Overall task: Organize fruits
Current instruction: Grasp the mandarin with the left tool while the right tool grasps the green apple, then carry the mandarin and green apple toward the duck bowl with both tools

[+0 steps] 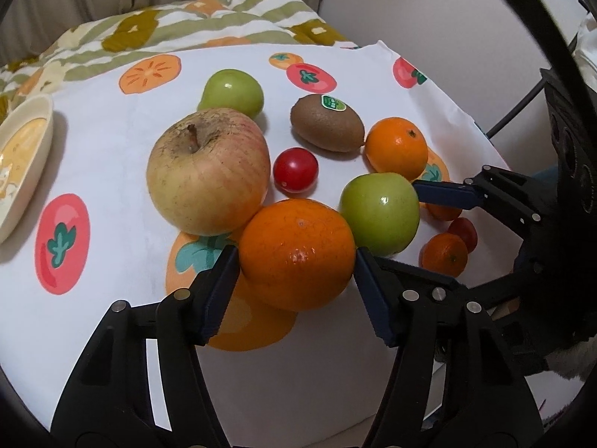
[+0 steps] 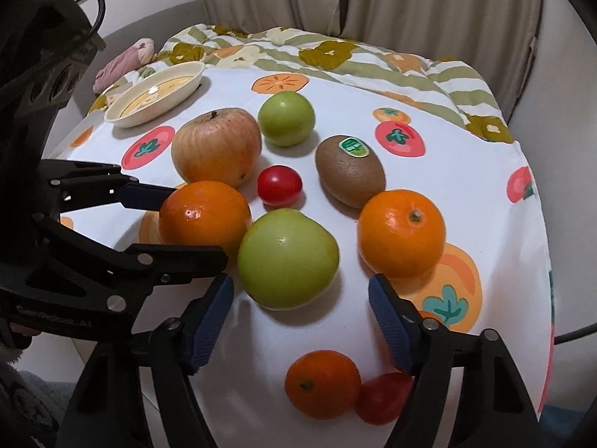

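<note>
Fruits lie on a white cloth (image 1: 112,142) with printed fruit. My left gripper (image 1: 296,265) is shut on a large orange (image 1: 296,254), both pads touching its sides; the same orange shows in the right wrist view (image 2: 205,216). A green apple (image 2: 287,259) sits just ahead of my right gripper (image 2: 300,321), which is open and empty. Further back are a big yellow-red apple (image 1: 209,171), a cherry tomato (image 1: 294,170), a kiwi with a sticker (image 1: 328,123), a second orange (image 1: 396,149) and a second green apple (image 1: 233,91).
A small mandarin (image 2: 322,384) and a red tomato (image 2: 384,397) lie near the table's front edge below my right gripper. A cream oval dish (image 2: 156,93) stands at the far left. A flowered quilt (image 2: 335,52) lies behind the cloth.
</note>
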Demonstrator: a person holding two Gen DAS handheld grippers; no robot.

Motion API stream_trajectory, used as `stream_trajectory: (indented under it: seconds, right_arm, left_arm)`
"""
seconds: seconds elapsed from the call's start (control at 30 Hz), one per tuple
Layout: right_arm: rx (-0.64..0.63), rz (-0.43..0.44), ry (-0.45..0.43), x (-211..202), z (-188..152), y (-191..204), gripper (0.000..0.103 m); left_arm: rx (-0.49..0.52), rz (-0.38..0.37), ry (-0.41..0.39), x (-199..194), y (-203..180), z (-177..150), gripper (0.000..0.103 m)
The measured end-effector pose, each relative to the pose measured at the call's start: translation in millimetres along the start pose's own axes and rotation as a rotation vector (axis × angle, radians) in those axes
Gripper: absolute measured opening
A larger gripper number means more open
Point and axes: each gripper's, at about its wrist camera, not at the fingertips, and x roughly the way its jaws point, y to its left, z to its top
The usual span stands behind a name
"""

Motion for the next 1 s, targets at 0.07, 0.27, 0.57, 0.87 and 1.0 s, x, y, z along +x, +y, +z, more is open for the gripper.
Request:
stream_trajectory:
  seconds: [0.07, 0.27, 0.57, 0.87, 1.0]
  right_arm:
    - [-0.01, 0.008, 0.009, 3, 1, 2, 0.064]
    - [-0.03, 0.015, 0.019, 7, 3, 6, 0.062]
    - [-0.04, -0.003, 0.019, 13, 13, 9, 0.053]
    - [-0.054, 0.014, -0.021, -7, 24, 20, 0.053]
    - [-0.062, 0.021, -0.054, -23, 37, 28, 0.053]
  left_arm:
    - [0.003, 0.008, 0.002, -2, 2, -2, 0.067]
    - [0.005, 0.031, 0.012, -7, 8, -7, 0.067]
    - [-0.019, 0.073, 0.007, -15, 17, -12, 0.067]
    - [-0.051, 0.108, -0.046, -43, 22, -11, 0.067]
    - [-0.067, 0.138, -0.091, -65, 27, -6, 0.067]
